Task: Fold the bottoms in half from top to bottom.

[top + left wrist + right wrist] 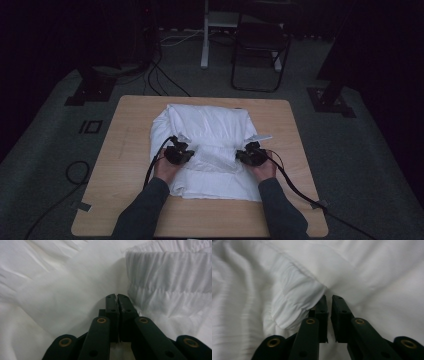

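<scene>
Forearms in dark sleeves reach onto the wooden table (125, 150); both hands rest on a folded white garment (210, 130) at the table's middle. Left gripper (117, 295) on the garment's left side, jaws pressed together, nothing visibly pinched. Right gripper (329, 298) on its right side, jaws slightly apart over a fold. Beyond the table, a dark chair (260, 45).

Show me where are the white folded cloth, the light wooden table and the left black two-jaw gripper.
white folded cloth (210, 125): high view, upper flat part.
light wooden table (125, 150): high view, bare left part.
left black two-jaw gripper (117, 297): left gripper view, closed jaw tips.
</scene>
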The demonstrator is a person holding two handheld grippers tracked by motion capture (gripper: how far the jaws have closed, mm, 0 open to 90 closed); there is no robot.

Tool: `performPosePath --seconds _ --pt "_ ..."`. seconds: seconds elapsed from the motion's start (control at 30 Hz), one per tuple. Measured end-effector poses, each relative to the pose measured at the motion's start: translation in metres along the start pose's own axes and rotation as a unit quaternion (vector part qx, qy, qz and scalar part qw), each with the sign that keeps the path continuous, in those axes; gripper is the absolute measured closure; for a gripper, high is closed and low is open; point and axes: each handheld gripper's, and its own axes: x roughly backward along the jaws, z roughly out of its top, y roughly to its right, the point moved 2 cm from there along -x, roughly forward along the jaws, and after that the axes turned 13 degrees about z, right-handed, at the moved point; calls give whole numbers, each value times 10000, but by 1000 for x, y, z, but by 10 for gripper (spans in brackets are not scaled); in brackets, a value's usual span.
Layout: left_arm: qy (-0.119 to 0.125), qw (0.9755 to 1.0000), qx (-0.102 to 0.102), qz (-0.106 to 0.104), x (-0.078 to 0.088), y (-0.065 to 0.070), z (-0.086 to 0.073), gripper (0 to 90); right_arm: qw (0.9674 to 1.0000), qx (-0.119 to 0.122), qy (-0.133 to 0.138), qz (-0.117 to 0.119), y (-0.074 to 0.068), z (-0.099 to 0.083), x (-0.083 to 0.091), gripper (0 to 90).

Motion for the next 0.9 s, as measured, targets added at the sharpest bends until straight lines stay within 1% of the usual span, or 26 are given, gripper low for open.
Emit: performPosePath --seconds 0.03,0.07,0.1,0.17,0.27,0.33,0.37,0.43,0.47,0.5,0.57,0.63,0.7,0.73,0.77,0.8,0.83,0.9 --pt "27 10000 3 -71 4 3 -3 857 9999 119 29 76 -4 -1 3 794" --pt "40 9999 -62 -154 9 7 -8 852 9996 247 49 154 -8 -1 6 782" --pt "57 9996 -196 -216 13 11 -12 846 9990 356 76 259 -12 -2 9 767" --pt "102 9989 -344 -304 20 16 -20 831 9973 575 142 440 -20 -4 16 745" --pt "181 9988 -269 -363 26 15 -25 809 9958 679 218 567 -27 -5 22 714" --pt "194 9987 -298 -364 29 15 -25 802 9949 755 211 629 -31 -6 23 699" --pt "190 9987 -332 -334 29 15 -25 795 9945 800 185 655 -33 -6 22 691" --pt "169 9988 -329 -316 27 14 -25 780 9937 844 76 734 -36 -9 18 681" --pt "166 9989 -335 -295 26 13 -24 769 9934 868 -14 749 -37 -11 15 678" --pt "177 9990 -317 -259 26 12 -22 747 9930 915 -122 734 -38 -14 11 672" --pt "247 9993 -232 -152 26 8 -16 698 9935 978 -220 543 -36 -14 7 663" --pt "367 9991 -188 -20 26 4 -7 643 9951 891 -104 425 -31 -9 6 629" --pt "455 9989 -117 70 23 -1 4 619 9962 837 44 256 -25 1 5 596" --pt "455 9989 -117 70 23 -1 4 607 9962 837 44 256 -25 1 5 596" --pt "489 9987 -70 144 17 -7 14 607 9965 809 112 180 -22 6 4 583" --pt "504 9985 -64 196 13 -10 18 582 9968 769 226 -47 -15 17 -1 550" --pt "514 9984 -49 252 8 -13 21 575 9970 708 282 -140 -11 21 -3 538" --pt "442 9983 9 375 -4 -19 23 562 9973 579 336 -297 0 28 -11 514"
